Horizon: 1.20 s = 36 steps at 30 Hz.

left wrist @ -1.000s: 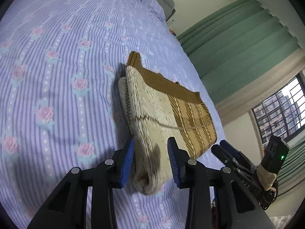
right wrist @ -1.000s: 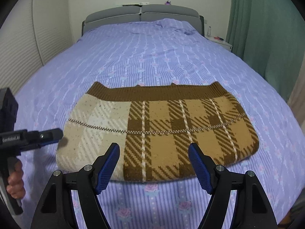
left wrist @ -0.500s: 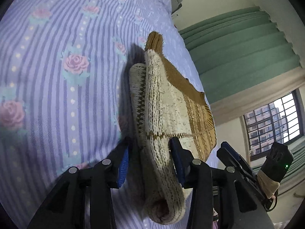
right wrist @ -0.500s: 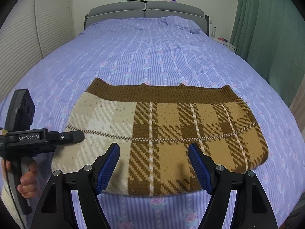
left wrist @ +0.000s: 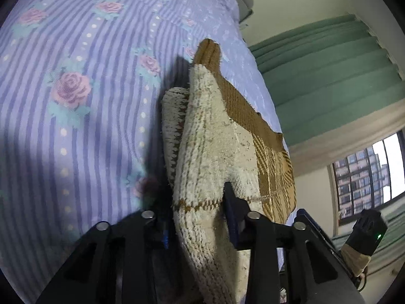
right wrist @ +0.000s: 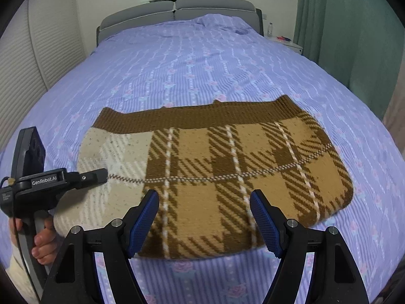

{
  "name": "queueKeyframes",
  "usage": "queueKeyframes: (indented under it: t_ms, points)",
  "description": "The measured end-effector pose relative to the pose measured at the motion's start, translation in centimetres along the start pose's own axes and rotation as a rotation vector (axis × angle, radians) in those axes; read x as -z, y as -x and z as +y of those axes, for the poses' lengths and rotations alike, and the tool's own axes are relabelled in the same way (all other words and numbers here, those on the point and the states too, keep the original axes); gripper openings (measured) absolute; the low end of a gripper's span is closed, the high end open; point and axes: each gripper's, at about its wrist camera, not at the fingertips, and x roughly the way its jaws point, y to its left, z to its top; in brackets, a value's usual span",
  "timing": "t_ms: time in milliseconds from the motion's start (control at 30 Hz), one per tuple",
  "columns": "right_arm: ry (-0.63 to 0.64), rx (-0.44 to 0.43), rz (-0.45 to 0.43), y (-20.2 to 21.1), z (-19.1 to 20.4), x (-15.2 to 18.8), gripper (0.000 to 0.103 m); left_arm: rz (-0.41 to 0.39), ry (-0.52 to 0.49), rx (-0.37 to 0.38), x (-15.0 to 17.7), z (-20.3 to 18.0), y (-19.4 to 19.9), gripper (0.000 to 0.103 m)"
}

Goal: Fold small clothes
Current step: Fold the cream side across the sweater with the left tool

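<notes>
on the bed (right wrist: 177, 58), left gripper (left wrist: 197, 217) clamps the knit skirt (right wrist: 215, 167)

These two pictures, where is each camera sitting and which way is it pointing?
Left wrist: rides the left gripper, looking along its fingers, shut on the knitted skirt's cream end; curtain and window beyond.
Right wrist: rides the open right gripper, facing up the bed to the headboard; the person's left hand shows.
Shared: the skirt, the bed, each other's gripper.
</notes>
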Motion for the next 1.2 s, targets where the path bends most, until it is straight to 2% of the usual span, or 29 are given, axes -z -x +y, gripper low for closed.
queueKeyframes:
  t_ms: [100,200,267,333,467,533,700,800,933,1200]
  points:
    - [-0.014,-0.004,-0.003,0.1,-0.8,0.0,0.074,-0.011,-0.003,-0.041,0.3,-1.8,1.0,0.027]
    - [-0.028,-0.038,0.003,0.0,-1.4,0.0,0.073,-0.019,-0.057,-0.101,0.2,-4.4,2.3,0.025]
    - [-0.032,-0.067,0.019,-0.2,-1.5,0.2,0.062,-0.014,-0.095,-0.139,0.1,-5.9,3.0,0.025]
    - [-0.031,-0.109,0.036,-0.4,-1.4,0.5,0.042,-0.014,-0.117,-0.169,0.0,-7.3,3.5,0.025]
    - [-0.023,-0.218,0.062,-1.0,-0.6,1.1,0.029,-0.011,-0.157,-0.27,-0.1,-9.7,3.2,0.025]
    - [0.001,-0.218,0.095,-2.1,0.0,1.4,0.025,-0.002,-0.182,-0.33,-0.1,-11.1,2.5,0.025]
    - [0.025,-0.224,0.137,-4.1,0.3,1.1,0.025,0.029,-0.195,-0.442,-0.4,-13.8,1.1,0.024]
    - [-0.007,-0.271,0.154,-3.3,-0.9,0.1,0.025,0.05,-0.188,-0.424,-1.0,-15.8,0.9,0.024]
    - [-0.041,-0.242,0.023,1.2,-4.9,-0.8,0.025,0.078,-0.197,-0.481,-2.0,-19.8,-0.2,0.024]
    - [-0.152,-0.172,-0.076,5.5,-15.2,-2.0,0.025,0.111,-0.343,-0.595,-0.9,-29.8,-8.1,0.024]
